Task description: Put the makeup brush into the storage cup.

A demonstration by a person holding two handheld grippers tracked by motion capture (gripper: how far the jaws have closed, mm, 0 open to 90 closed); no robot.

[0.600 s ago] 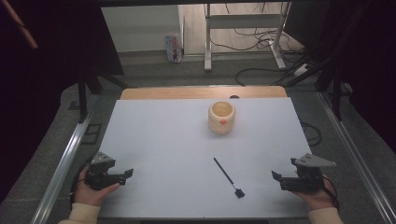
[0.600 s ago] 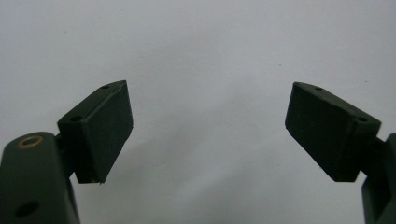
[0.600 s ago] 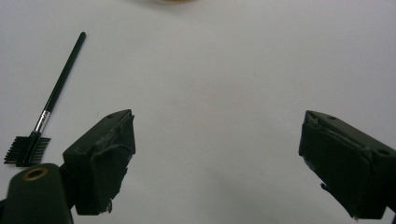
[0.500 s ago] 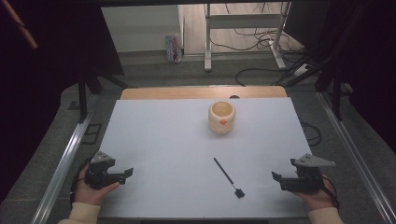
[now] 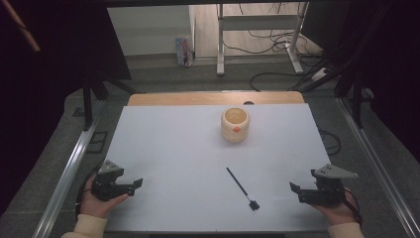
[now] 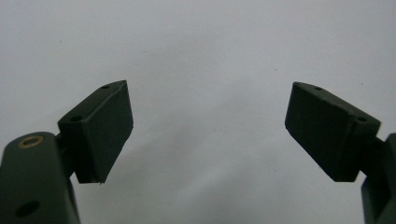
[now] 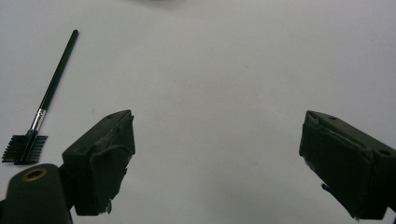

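A thin black brush (image 5: 241, 188) with a small comb head lies flat on the white table top (image 5: 178, 148), slightly right of centre near the front. The right gripper view has the same brush (image 7: 44, 107) at its left. A cream round cup (image 5: 235, 124) with an orange mark stands upright farther back. My left gripper (image 5: 137, 183) rests at the front left, held by a hand, jaws wide open over bare white surface (image 6: 205, 70). At the front right my right gripper (image 5: 293, 188) is open too, with nothing between its jaws, a short way right of the brush head.
A wooden strip (image 5: 213, 98) runs along the table's far edge. Metal rails (image 5: 69, 163) flank the table on both sides. Beyond it stand a desk frame (image 5: 257, 29) and cables on the floor.
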